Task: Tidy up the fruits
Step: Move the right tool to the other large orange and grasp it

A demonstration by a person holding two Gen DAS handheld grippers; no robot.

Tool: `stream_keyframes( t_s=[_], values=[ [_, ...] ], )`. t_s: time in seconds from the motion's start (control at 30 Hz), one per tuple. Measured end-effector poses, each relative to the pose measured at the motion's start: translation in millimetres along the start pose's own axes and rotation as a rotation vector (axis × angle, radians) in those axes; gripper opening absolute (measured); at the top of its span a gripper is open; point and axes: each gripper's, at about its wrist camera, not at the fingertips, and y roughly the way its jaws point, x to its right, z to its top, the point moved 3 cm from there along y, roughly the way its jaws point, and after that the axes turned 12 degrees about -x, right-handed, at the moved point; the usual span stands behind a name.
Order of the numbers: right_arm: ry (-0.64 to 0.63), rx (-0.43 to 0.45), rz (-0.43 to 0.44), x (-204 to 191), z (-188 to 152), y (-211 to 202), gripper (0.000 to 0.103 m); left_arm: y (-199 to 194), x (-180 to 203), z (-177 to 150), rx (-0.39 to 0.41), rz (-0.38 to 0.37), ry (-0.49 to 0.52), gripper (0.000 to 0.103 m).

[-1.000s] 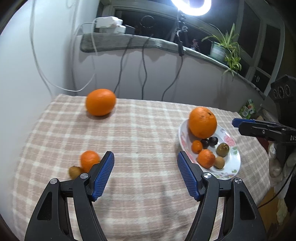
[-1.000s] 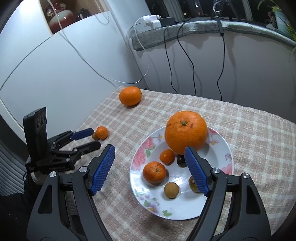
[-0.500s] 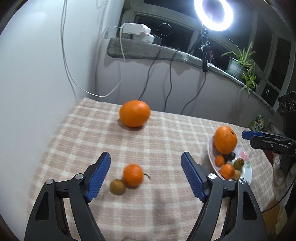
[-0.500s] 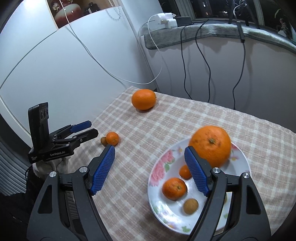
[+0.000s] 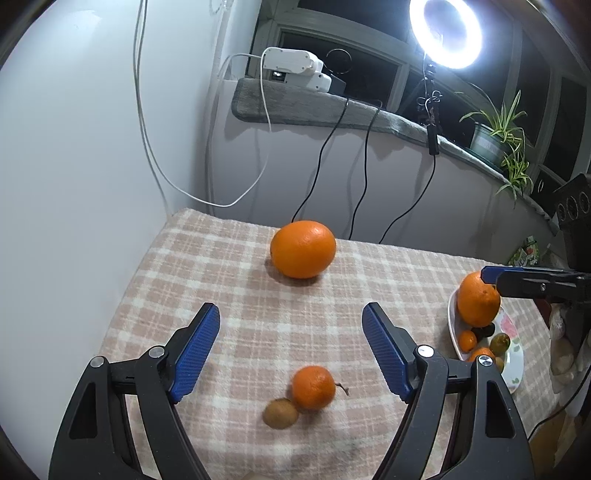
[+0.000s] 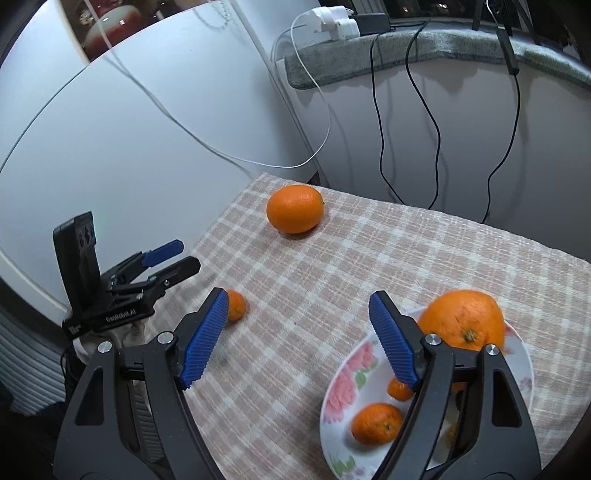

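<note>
My left gripper (image 5: 291,314) is open above the checked cloth, nothing between its blue pads. Just below it in the left wrist view lie a small mandarin (image 5: 313,387) and a brown kiwi (image 5: 280,412), touching each other. A large orange (image 5: 303,249) rests farther back. My right gripper (image 6: 298,299) is open too, over the cloth left of the flowered plate (image 6: 343,384). That plate holds a big orange (image 6: 463,319), a mandarin (image 6: 376,422) and smaller fruit partly hidden by the right finger. The loose mandarin (image 6: 236,304) peeks out behind my right gripper's left finger.
The cloth-covered table (image 5: 240,280) meets a white wall on the left. Cables (image 5: 321,166) hang from a grey ledge behind it. A ring light (image 5: 445,31) and a potted plant (image 5: 495,140) stand on the sill. The plate (image 5: 515,373) sits near the right table edge.
Both grippers have shifted left across the table. The mandarin and kiwi now sit centred under my left gripper, whose jaws stand a little wider. My right gripper has left the plate.
</note>
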Motion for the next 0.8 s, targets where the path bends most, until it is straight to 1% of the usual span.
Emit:
stream_keyframes(
  t_s=[0.23, 0.33, 0.47, 0.67, 0.8],
  values=[
    [0.049, -0.017, 0.015, 1.7, 21.1, 16.4, 0.081, 8.5, -2.5, 13.4, 0.007, -0.014, 0.015, 0.080],
    [0.060, -0.030, 0.013, 1.6, 33.0, 24.5, 0.081, 15.3, -5.3, 20.3, 0.003, -0.040, 0.007, 0.080],
    [0.059, -0.044, 0.000, 0.9, 52.3, 38.6, 0.081, 29.8, -12.7, 28.9, -0.021, -0.099, -0.026, 0.080],
    [0.054, -0.091, -0.039, -0.4, 77.3, 67.5, 0.081, 54.3, -19.6, 39.1, -0.054, -0.109, -0.033, 0.080],
    [0.091, -0.130, -0.013, 1.1, 94.0, 87.0, 0.081, 68.0, -21.5, 43.8, -0.082, -0.149, -0.040, 0.080]
  ],
)
